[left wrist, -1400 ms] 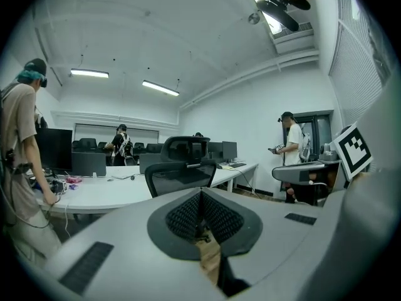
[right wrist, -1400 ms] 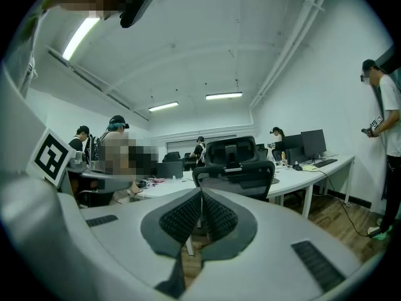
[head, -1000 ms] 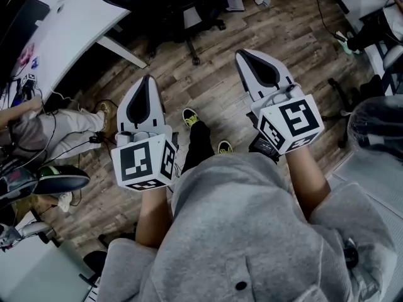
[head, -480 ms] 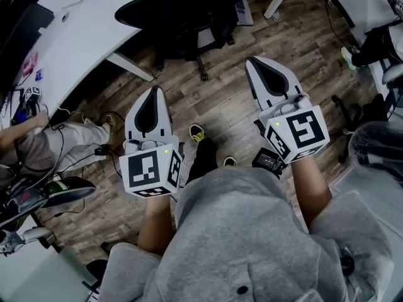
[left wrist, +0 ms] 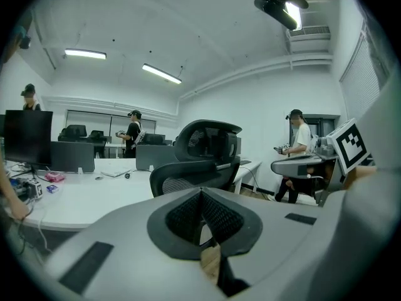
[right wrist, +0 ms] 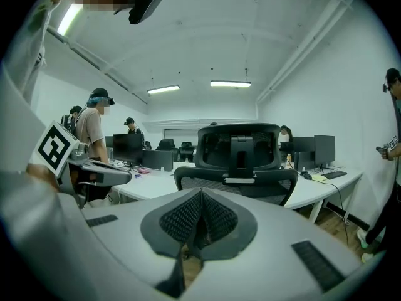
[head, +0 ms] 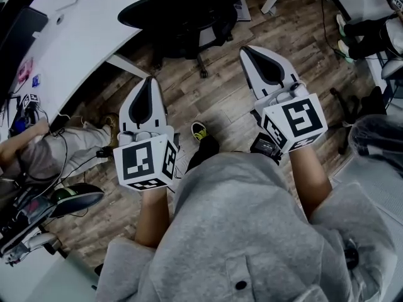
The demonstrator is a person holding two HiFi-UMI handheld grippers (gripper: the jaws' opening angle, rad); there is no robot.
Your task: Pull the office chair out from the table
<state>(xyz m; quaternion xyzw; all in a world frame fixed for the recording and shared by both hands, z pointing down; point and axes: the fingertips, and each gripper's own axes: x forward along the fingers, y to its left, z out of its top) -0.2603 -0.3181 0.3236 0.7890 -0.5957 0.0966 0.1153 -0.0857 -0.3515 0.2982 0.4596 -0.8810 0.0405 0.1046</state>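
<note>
Head view: left gripper (head: 148,82) and right gripper (head: 247,50) both closed and empty, pointing forward over wood-plank floor (head: 220,102). Black office chair (head: 182,14) sits ahead of them, not touched, close against the curved edge of the white table (head: 75,36). Bare strip of floor between jaw tips and chair base.

Left gripper view: jaws together, mesh-textured pads meeting, nothing between. Chair's mesh back and headrest beyond, table at left.

Right gripper view: jaws together, nothing held. Chair back straight ahead, table behind it.
</note>
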